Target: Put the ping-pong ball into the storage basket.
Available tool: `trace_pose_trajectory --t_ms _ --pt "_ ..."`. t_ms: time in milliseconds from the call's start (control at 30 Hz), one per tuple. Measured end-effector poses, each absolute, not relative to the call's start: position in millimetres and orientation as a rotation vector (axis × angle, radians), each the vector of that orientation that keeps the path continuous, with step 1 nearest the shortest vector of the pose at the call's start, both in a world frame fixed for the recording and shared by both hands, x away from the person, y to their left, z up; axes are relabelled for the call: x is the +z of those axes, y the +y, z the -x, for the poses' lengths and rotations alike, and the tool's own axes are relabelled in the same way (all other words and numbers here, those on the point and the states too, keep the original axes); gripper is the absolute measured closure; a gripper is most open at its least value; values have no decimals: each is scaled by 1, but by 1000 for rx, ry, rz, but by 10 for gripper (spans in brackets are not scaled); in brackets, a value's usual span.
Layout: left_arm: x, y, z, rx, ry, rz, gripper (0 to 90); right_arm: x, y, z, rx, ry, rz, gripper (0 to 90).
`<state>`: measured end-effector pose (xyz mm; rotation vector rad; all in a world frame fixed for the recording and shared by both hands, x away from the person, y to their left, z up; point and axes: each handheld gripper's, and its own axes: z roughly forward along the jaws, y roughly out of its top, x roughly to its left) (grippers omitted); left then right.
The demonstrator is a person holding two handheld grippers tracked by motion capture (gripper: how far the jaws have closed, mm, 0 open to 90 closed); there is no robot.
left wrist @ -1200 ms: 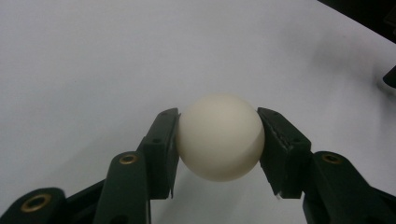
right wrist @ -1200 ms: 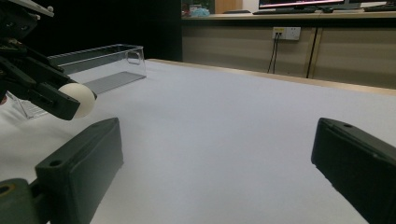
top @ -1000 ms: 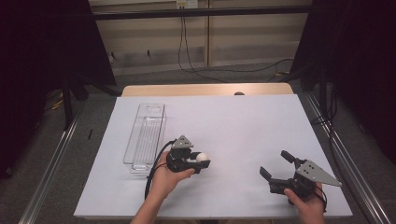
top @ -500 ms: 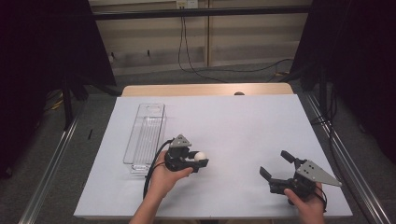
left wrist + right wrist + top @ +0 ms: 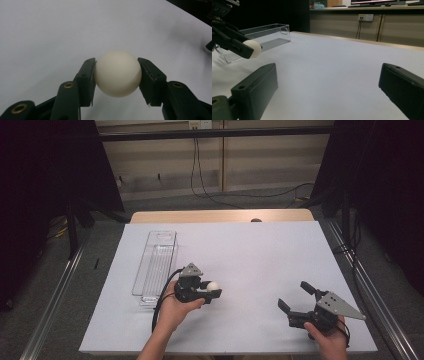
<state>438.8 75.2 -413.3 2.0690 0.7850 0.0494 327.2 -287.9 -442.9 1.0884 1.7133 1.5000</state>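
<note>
One ball (image 5: 117,73) gripped, wide bare table (image 5: 250,250) around.

A clear plastic bin (image 5: 155,267) lies lengthwise on the left side of my white-covered worktop (image 5: 260,255), whose bare wooden edge (image 5: 220,215) shows at the far end, while black cables (image 5: 210,190) trail across the floor beneath a wall socket (image 5: 365,17) beyond.
</note>
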Motion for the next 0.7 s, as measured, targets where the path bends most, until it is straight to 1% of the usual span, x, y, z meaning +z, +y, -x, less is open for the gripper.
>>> trace_pose_trajectory --t_ms 700 --pt "-408 84 -441 54 807 -2044 511 -443 -288 -327 1501 1715 -1090 17"
